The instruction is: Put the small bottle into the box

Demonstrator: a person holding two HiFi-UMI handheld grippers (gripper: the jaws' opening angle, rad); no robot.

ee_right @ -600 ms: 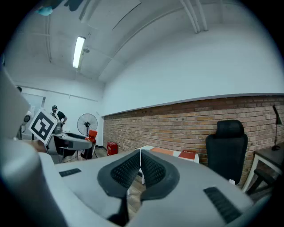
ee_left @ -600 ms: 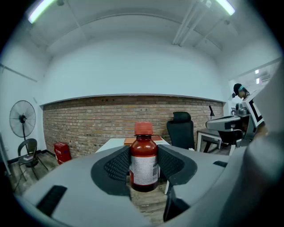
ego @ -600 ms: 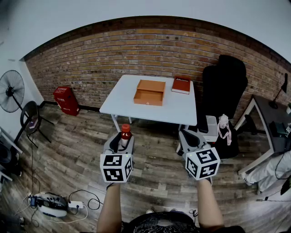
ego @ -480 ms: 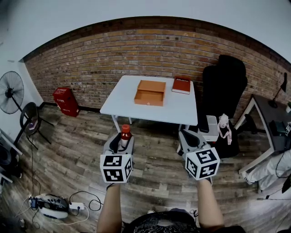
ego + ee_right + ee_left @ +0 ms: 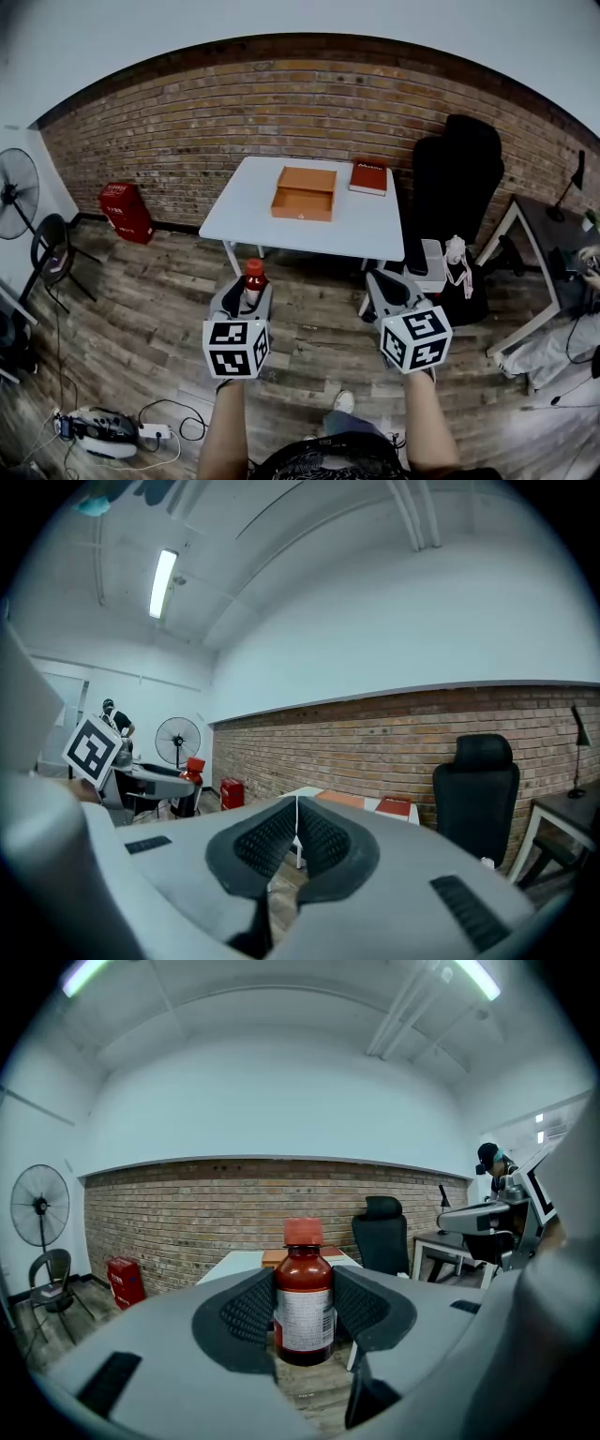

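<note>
Firmly, left gripper (image 5: 247, 292) clamping the upright small bottle (image 5: 304, 1302) between its pads, right gripper (image 5: 296, 832) pressed together, empty.

Grey moulded left gripper (image 5: 251, 287) lower left of centre, matching right gripper (image 5: 383, 281) lower right, each carrying a white cube (image 5: 237, 347) with black square markers, black ribbed pads (image 5: 246, 1312), dark patterned shirt (image 5: 323, 461) at bottom edge

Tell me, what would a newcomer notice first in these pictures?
A small red-capped brown bottle stands clamped in the left gripper, in the foreground. Ahead, before the brick wall, a white table carries an open orange box and a red book. The right gripper is shut and empty.
</note>
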